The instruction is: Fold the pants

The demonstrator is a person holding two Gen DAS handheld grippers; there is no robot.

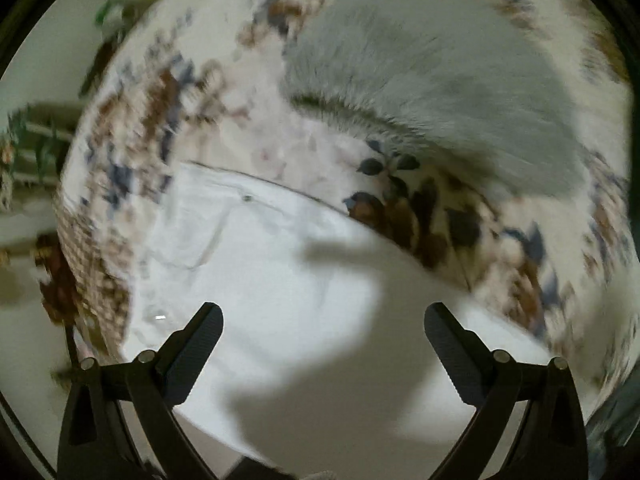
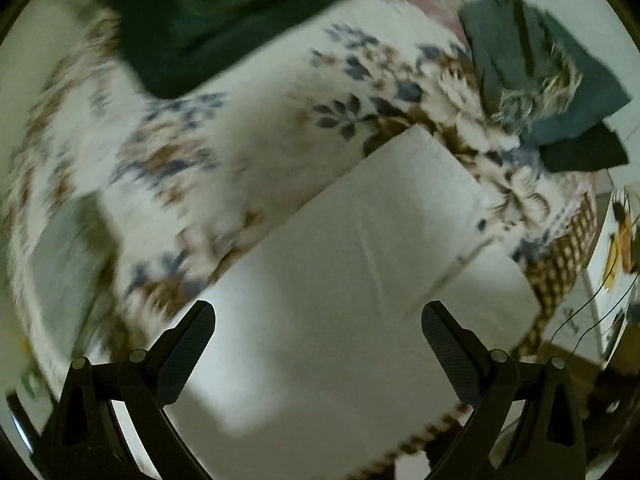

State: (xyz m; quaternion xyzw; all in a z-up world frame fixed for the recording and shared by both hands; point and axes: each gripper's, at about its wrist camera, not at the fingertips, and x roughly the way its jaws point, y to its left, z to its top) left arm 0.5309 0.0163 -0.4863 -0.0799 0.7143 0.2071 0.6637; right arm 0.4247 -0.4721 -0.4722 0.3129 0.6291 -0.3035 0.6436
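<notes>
White pants [image 1: 280,280] lie flat on a floral bedspread [image 1: 160,112]; the waistband with a small button shows in the left wrist view. My left gripper [image 1: 323,312] is open and empty just above the white cloth. In the right wrist view the white pants [image 2: 360,260] lie in a long folded strip with the leg ends at upper right. My right gripper [image 2: 318,310] is open and empty above them. Both views are blurred by motion.
A pale grey garment with a frayed edge [image 1: 432,80] lies beyond the pants. A dark grey-blue garment [image 2: 536,72] is bunched at the bed's far right corner. A dark green cloth [image 2: 224,20] lies at the top. The bedspread [image 2: 240,152] ends at the right, with cables beyond it.
</notes>
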